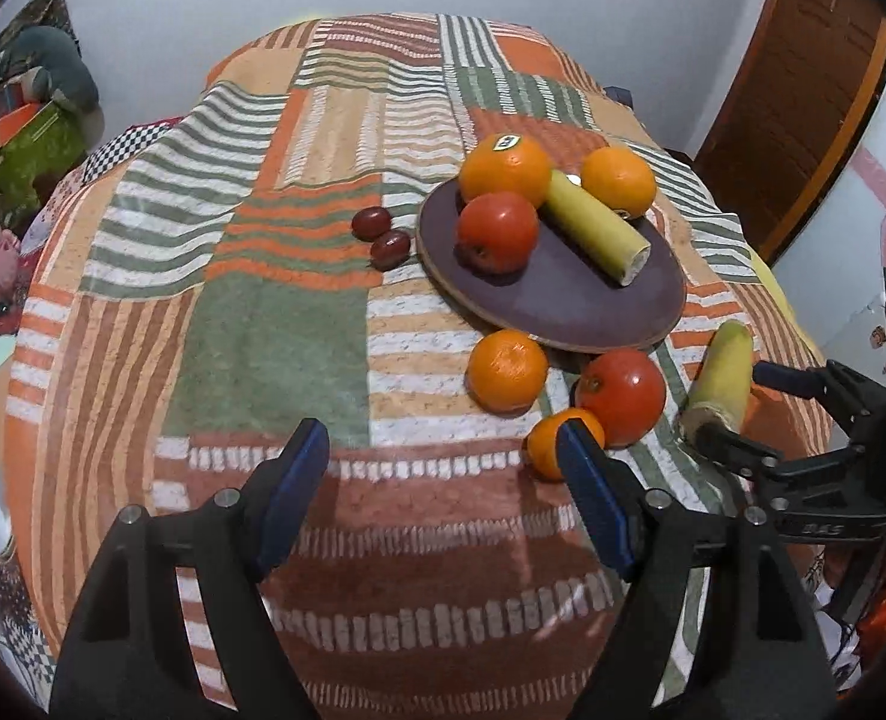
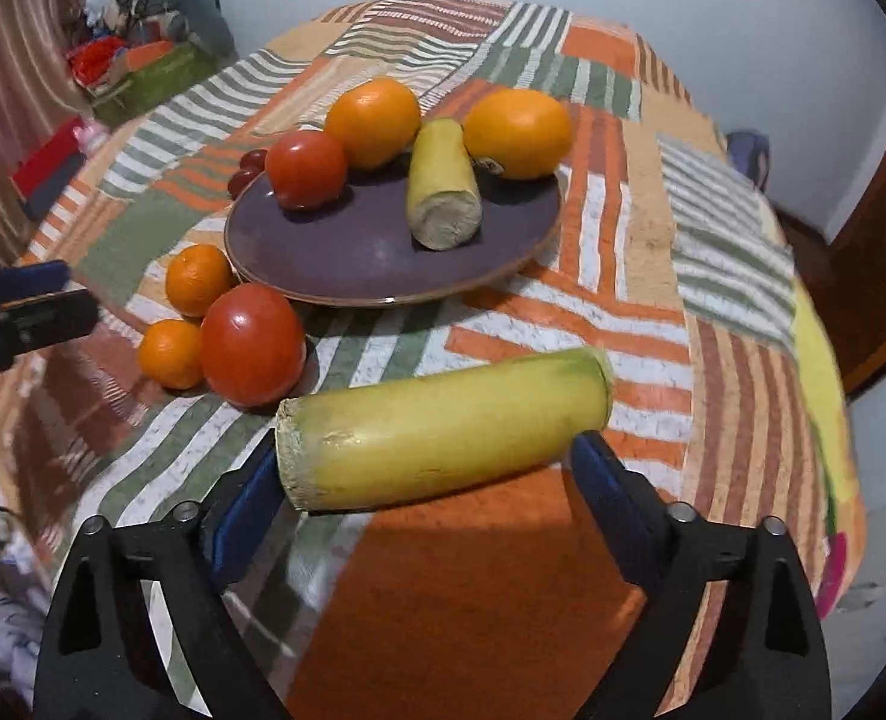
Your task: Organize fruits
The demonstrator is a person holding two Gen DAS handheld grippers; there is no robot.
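Observation:
A dark purple plate (image 1: 592,294) (image 2: 347,258) holds two oranges (image 1: 505,171) (image 2: 517,132), a red tomato (image 1: 496,231) (image 2: 306,167) and a yellow banana piece (image 1: 598,228) (image 2: 443,186). Beside the plate lie two small oranges (image 1: 507,369) (image 2: 198,279), a second red tomato (image 1: 621,396) (image 2: 252,343) and two dark grapes (image 1: 380,234). My right gripper (image 2: 425,468) (image 1: 736,402) is open around a second yellow banana piece (image 2: 443,429) (image 1: 721,384) lying crosswise between its fingers. My left gripper (image 1: 443,450) is open and empty above the cloth.
The table is covered with a striped patchwork cloth (image 1: 263,330). Toys and boxes (image 1: 29,138) are stacked at the far left. A wooden door (image 1: 802,90) stands at the right. The table edge drops off at the right (image 2: 832,420).

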